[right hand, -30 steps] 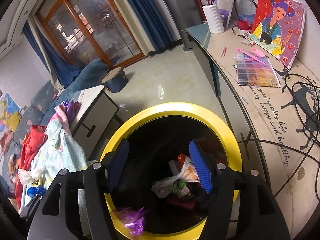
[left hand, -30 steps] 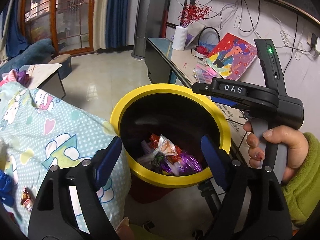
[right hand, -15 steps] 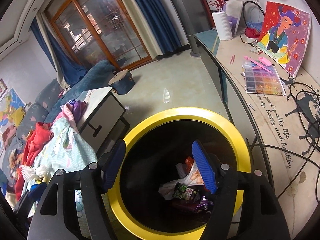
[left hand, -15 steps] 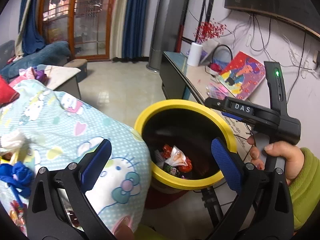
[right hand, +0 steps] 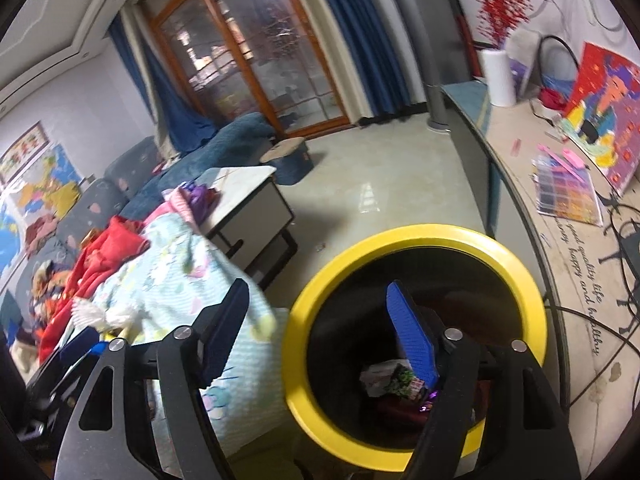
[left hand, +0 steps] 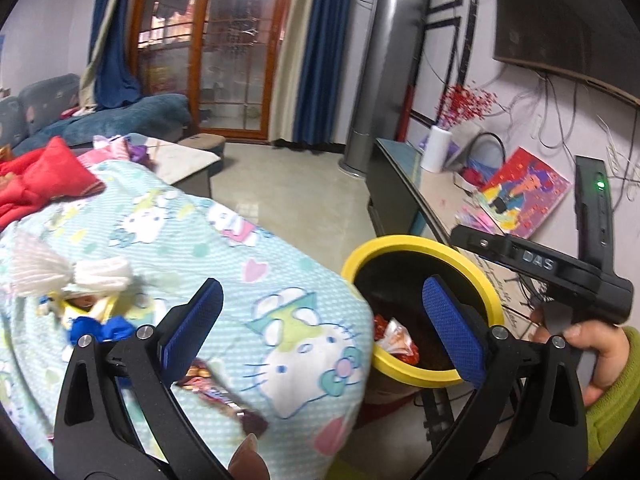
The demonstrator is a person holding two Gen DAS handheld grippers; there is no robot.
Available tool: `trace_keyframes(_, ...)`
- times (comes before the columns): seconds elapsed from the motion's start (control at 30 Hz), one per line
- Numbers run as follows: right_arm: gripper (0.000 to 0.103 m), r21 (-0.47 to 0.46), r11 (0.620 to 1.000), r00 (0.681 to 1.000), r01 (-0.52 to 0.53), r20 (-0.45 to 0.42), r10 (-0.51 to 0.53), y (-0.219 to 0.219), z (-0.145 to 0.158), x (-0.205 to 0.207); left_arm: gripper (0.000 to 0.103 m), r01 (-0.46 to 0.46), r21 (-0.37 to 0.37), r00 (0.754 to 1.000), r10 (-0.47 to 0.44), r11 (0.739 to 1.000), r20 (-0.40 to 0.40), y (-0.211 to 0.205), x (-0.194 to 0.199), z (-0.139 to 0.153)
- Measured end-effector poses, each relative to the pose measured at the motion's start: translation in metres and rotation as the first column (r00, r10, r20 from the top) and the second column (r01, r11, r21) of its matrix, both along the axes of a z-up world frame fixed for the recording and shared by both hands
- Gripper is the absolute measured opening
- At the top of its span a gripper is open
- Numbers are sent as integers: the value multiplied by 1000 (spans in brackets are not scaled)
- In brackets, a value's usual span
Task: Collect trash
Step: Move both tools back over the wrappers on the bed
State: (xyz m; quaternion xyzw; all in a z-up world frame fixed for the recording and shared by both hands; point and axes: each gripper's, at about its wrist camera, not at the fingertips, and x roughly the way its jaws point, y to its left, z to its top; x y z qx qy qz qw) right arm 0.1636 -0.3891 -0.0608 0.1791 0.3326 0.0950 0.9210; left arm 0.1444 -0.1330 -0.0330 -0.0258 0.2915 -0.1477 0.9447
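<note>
Evidently the next piece of trash is the brown-and-red wrapper (left hand: 224, 392) lying on the cartoon-print blanket (left hand: 248, 264), low between the fingers of the left gripper (left hand: 320, 328). That gripper's jaws stand at their widest and hold nothing. The right gripper (right hand: 316, 340) has just been opening and is likewise empty; its jaws straddle the near rim of the yellow-rimmed bin (right hand: 416, 236), where discarded wrappers (right hand: 396, 378) already lie at the bottom.

Recommended handling: bring the left gripper down along the wrapper's length and close on the wrapper alone. The blanket is soft and would likely bunch into the pads, so a shallow pinch appears safer.

Surroundings: a white tassel (left hand: 68, 272) and a blue-and-yellow bundle (left hand: 96, 320) lie just beside the wrapper's left; whether these are trash cannot be told. The bin stands against the blanket's edge, so the carry is short. A person's hand (left hand: 592, 356) in a green sleeve holds the right tool near the bin.
</note>
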Motion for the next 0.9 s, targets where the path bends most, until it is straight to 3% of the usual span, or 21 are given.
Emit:
trace_keyframes(0.43,71,-81,988,991,-132,27,134,56,14,-14,92,-138,-23,989,138,990,43,59,-13,13)
trace_keyframes(0.63,78,-114,972,976,-206,53,213,84,21,-24,92,-197,-43,978,199,980,55,87,-19,18)
trace_keyframes(0.9,78,-144,946,953,-290,42,298,119,22,-33,92,-283,-77,956,288,956,55,127,-25,22)
